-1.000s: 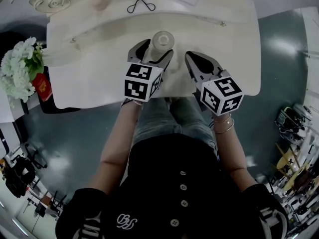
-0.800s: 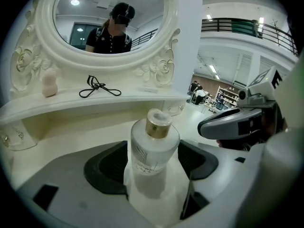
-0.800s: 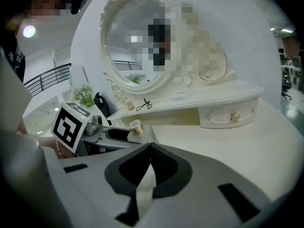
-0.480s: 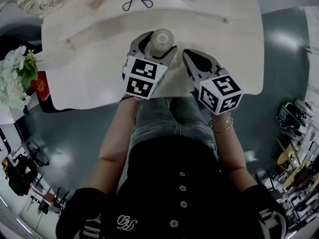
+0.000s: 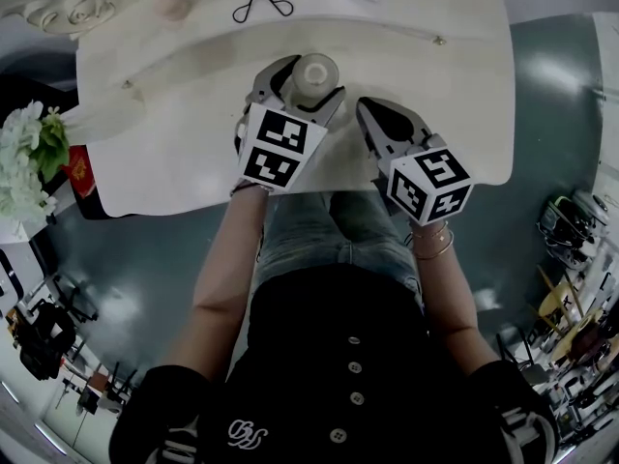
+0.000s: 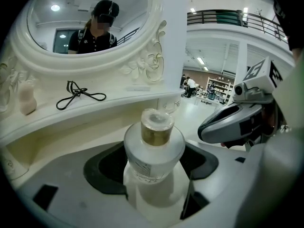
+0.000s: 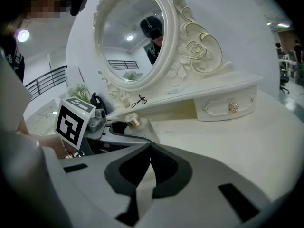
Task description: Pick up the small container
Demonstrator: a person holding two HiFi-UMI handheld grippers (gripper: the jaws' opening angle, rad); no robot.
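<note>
Seen in the head view, the left claw (image 5: 304, 81) is clenched round the small container (image 5: 315, 71), which stands upright over the desk (image 5: 455, 114) just before the raised shelf (image 5: 309, 8). The right claw (image 5: 379, 116) lies beside it. Only the left gripper view resolves the container's gold collar (image 6: 155, 135) and the pads (image 6: 102, 170) against its frosted body (its base is hidden, so contact with the desk cannot be told). The right gripper view shows that claw's jaws closed on nothing, with the drawer front (image 7: 228, 109) below the oval mirror (image 7: 130, 46). Compared with one second ago, the left claw has edged forward, seating the container deeper between its jaws.
</note>
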